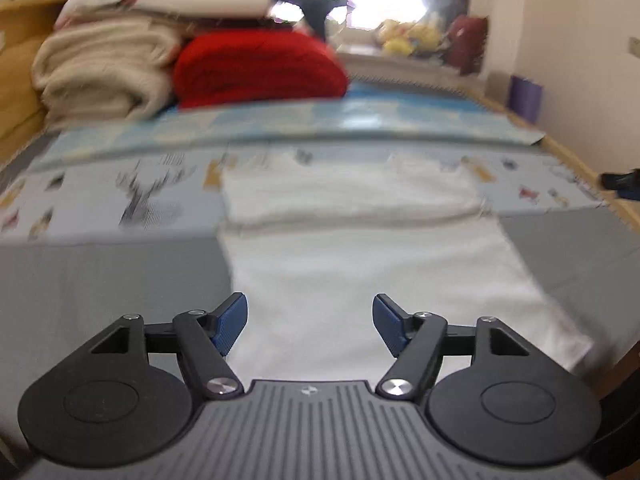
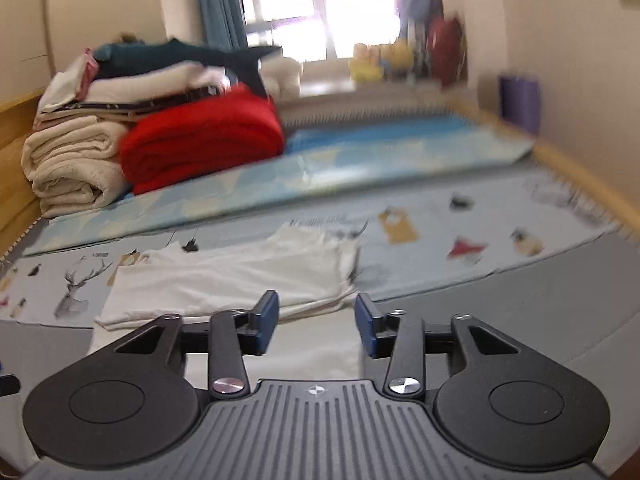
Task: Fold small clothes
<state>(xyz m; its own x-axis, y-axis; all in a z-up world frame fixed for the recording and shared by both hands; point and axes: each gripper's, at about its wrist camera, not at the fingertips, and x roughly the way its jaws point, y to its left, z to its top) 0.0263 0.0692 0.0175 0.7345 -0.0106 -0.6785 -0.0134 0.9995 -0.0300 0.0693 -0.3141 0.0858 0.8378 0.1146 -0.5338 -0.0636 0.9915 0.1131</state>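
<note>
A small white garment (image 1: 360, 248) lies flat on the bed, its far part folded over into a thicker band. In the right wrist view the white garment (image 2: 240, 276) lies left of centre. My left gripper (image 1: 310, 322) is open and empty, held just above the garment's near part. My right gripper (image 2: 316, 322) is open and empty, above the garment's right edge. Both views are blurred.
A printed light-blue mat (image 2: 440, 240) covers the grey bed (image 1: 100, 280). A folded red blanket (image 1: 256, 68) and cream blankets (image 1: 104, 68) are stacked at the far left. A wooden bed rail (image 2: 580, 176) and wall run along the right.
</note>
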